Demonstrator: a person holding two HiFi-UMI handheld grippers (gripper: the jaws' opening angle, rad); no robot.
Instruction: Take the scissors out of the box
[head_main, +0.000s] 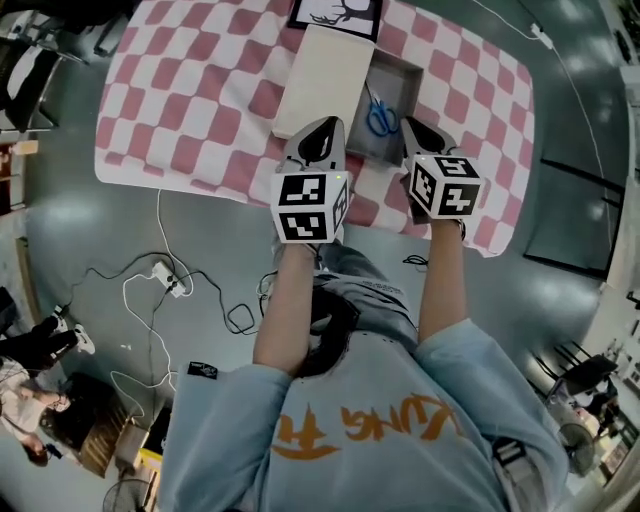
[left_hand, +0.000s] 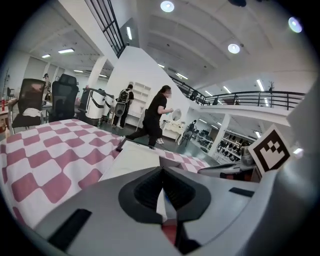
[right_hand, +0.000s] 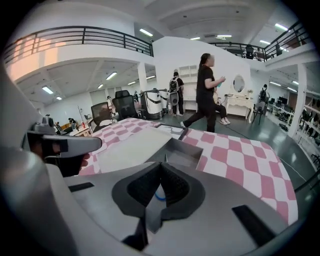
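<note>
Scissors (head_main: 380, 117) with blue plastic loop handles and thin metal blades lay flat on the floor of an open grey rectangular box (head_main: 418, 72), handles toward the person.

Nearest the camera, a pale blue sleeve (head_main: 455, 375) ended at bare forearms reaching forward. Each hand carried a white cube with black square markers. Ahead of the cubes, the left gripper (head_main: 322, 140) hung over the near edge of the worktop, and its black ribbed tongs were pressed together with nothing between them. The right gripper (head_main: 422, 135) hung just beside it, at the near right corner of the box. Its tongs were likewise pressed together and empty, and a sliver of blue handle showed through the slit behind their tips in the right gripper view.

A matt white flat rectangular lid (head_main: 325, 80) lay touching the left wall of the box. Both rested on a soft pink-and-white checked cloth (head_main: 180, 110) draped over the worktop. At the far edge sat a black-framed picture (head_main: 335, 12).
</note>
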